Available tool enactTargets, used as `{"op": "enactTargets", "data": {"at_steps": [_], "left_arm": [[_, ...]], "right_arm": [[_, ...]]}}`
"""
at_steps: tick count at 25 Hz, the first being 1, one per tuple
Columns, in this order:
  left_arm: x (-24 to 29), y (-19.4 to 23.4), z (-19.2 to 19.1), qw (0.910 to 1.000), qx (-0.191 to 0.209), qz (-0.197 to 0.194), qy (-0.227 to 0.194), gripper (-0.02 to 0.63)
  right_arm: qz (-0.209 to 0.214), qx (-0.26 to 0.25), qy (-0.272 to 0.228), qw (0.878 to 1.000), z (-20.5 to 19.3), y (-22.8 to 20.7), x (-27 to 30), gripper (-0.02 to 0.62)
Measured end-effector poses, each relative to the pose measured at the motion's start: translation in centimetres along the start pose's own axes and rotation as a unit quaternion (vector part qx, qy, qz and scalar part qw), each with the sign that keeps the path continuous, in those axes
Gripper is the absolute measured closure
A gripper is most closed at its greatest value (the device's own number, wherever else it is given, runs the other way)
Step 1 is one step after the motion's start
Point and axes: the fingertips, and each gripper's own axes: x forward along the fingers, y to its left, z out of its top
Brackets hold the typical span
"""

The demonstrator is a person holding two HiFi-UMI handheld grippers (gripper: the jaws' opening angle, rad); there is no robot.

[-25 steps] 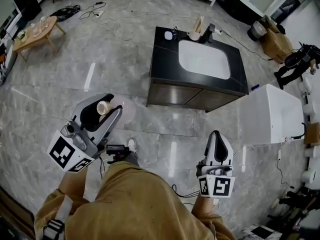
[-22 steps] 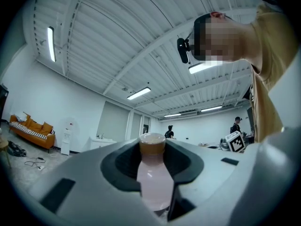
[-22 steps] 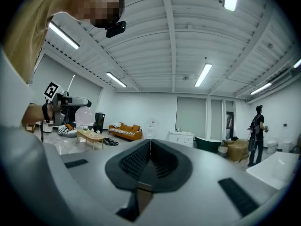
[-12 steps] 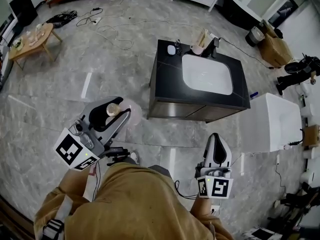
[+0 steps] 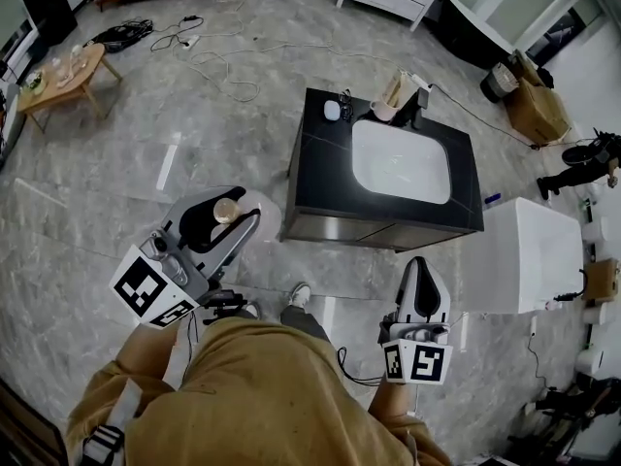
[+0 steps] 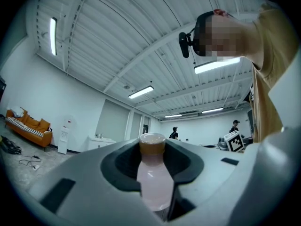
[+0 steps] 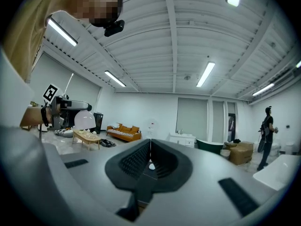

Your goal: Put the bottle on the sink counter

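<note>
Bottle point(image 6: 153, 178) — clamped in left gripper point(image 5: 241, 205), right gripper point(image 5: 419, 262) closed, empty — carry level to sink counter point(image 5: 315, 163), bare dark edge.

Left gripper point(image 5: 241, 208) sits low at left over the grey stone floor point(image 5: 116, 183), and we note its fingers closed on a bottle point(image 5: 226, 211), tan cap toward the camera. Right gripper point(image 5: 419, 268) hangs at lower right, fingers together. Ahead of us stands the sink counter point(image 5: 320, 178), dark top around a white basin point(image 5: 400, 160); the bottle is well apart from it. A small white item point(image 5: 332, 110) rests near the counter's far edge. A white tub point(image 5: 529, 255) stands just right of the counter.
</note>
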Motion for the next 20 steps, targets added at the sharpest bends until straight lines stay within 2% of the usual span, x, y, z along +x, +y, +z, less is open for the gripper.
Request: {"op": "enactTargets", "data": {"at_steps": [12,20], "left_arm": [[7.4,1.4,-2.9,0.9992,0.008,0.038,0.006,0.477],[10.3,2.4,-4.7,0.9987,0.012,0.047,0.017,0.477]], "right_arm": [[0.052,-0.001,0.008,0.999,-2.0,-5.4,6.4,0.589],[0.055,0.005,0.023,0.998,-3.9,-7.3,7.4,0.589]]}}
